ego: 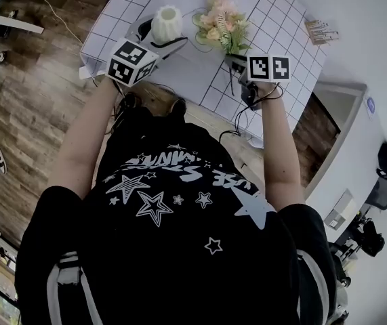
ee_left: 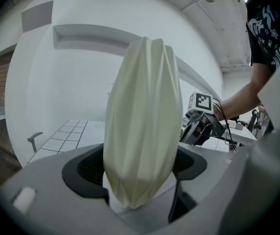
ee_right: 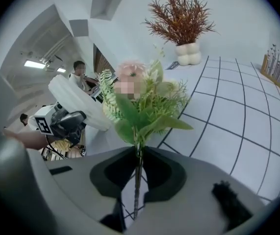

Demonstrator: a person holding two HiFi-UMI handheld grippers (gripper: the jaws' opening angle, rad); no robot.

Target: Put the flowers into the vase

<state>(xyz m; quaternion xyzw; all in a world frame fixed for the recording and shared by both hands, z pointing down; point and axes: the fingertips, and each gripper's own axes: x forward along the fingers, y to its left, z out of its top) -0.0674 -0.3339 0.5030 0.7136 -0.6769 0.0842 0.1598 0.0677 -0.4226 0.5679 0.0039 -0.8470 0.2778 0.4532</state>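
A cream ribbed vase [ego: 167, 24] stands near the left end of the white gridded table [ego: 274, 19]. My left gripper [ego: 160, 42] is shut on the vase's lower body, which fills the left gripper view [ee_left: 142, 126] between the dark pads [ee_left: 88, 168]. The bunch of pink flowers with green leaves [ego: 220, 24] is held up just right of the vase. My right gripper [ego: 234, 58] is shut on its thin stem [ee_right: 138, 180], and the blooms [ee_right: 140, 102] rise beyond the jaws. In the right gripper view the vase [ee_right: 76, 102] tilts at the left.
A dried reddish plant [ee_right: 181, 18] in a white lumpy pot [ee_right: 189, 54] stands at the table's far side. A wooden holder with sticks [ee_right: 276, 70] is at the right edge. Wooden floor [ego: 30, 107] lies left of the table.
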